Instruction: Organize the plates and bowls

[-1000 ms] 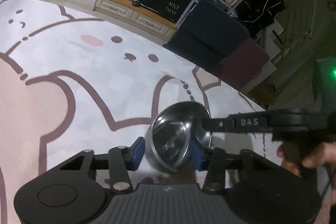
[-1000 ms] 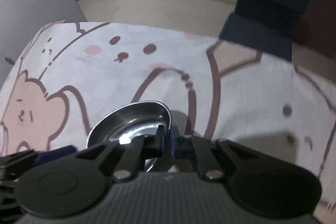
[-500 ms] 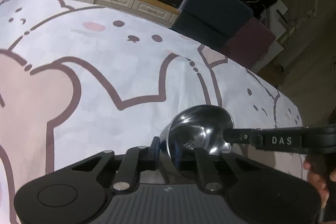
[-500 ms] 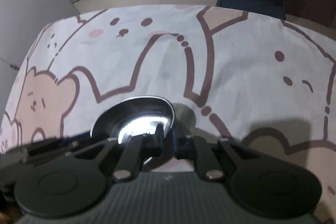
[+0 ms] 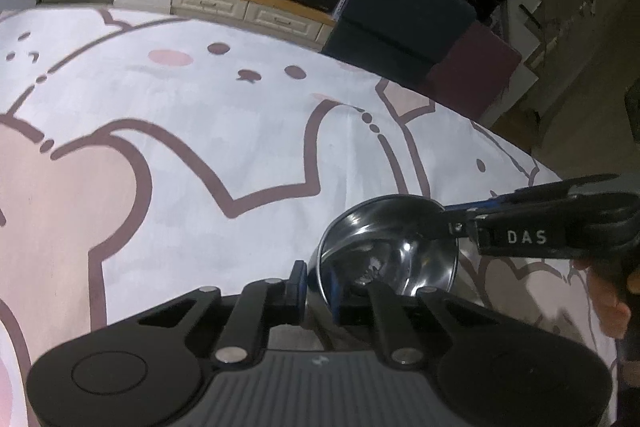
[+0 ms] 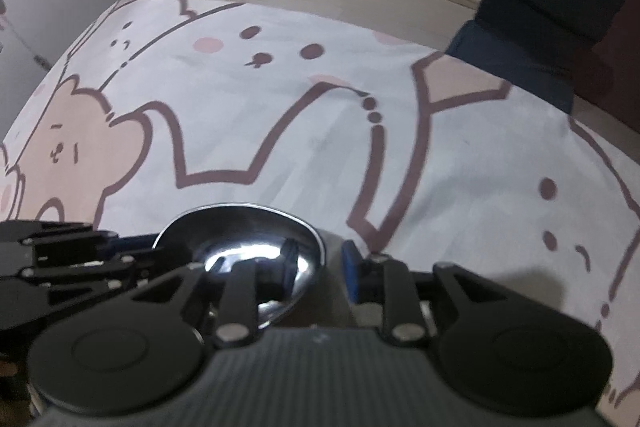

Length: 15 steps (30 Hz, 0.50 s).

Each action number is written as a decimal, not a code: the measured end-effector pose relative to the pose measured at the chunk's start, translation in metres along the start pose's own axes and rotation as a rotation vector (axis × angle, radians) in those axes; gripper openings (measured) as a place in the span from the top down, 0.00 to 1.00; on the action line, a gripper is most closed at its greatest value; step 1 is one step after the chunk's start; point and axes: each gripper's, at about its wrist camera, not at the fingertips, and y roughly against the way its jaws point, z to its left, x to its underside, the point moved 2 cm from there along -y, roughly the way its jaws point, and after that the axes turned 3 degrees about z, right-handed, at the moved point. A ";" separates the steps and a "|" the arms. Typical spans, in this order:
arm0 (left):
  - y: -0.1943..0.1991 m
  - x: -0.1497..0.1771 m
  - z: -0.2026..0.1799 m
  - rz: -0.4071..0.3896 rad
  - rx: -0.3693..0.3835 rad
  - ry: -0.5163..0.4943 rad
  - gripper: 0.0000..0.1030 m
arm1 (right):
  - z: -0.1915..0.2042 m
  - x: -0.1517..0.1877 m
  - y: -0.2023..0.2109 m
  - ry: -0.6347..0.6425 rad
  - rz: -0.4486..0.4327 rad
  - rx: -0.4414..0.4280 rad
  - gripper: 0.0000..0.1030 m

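Observation:
A shiny steel bowl [image 5: 388, 247] sits tilted over the cartoon tablecloth, close in front of both cameras. My left gripper [image 5: 316, 283] is shut on the bowl's near left rim, one pad outside and one inside. My right gripper [image 5: 452, 221] reaches in from the right at the bowl's far right rim. In the right wrist view the bowl [image 6: 248, 243] fills the lower middle, and the right gripper [image 6: 320, 267] straddles its right rim. Its jaws are opening, and the blue outer pad stands clear of the wall. The left gripper [image 6: 120, 251] shows at the bowl's left.
The tablecloth [image 5: 200, 115] with bear drawings covers the whole table. A dark blue chair [image 5: 400, 23] and a maroon seat [image 5: 476, 67] stand at the far edge. Cream cabinets [image 5: 248, 11] lie beyond. A hand [image 5: 608, 303] holds the right gripper's grip.
The left jaws went from wide around the bowl to clamped on its rim. The right jaws, pinched on the rim before, have spread apart. The bowl sits further right in the left wrist view.

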 end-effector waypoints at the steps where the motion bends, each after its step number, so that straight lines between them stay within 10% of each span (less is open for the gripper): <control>1: 0.000 0.001 0.001 0.010 0.004 0.008 0.87 | 0.000 0.000 -0.001 0.007 -0.003 0.000 0.86; 15: 0.006 0.024 0.014 0.115 0.083 0.201 0.71 | 0.002 0.018 0.000 -0.129 0.020 -0.006 0.95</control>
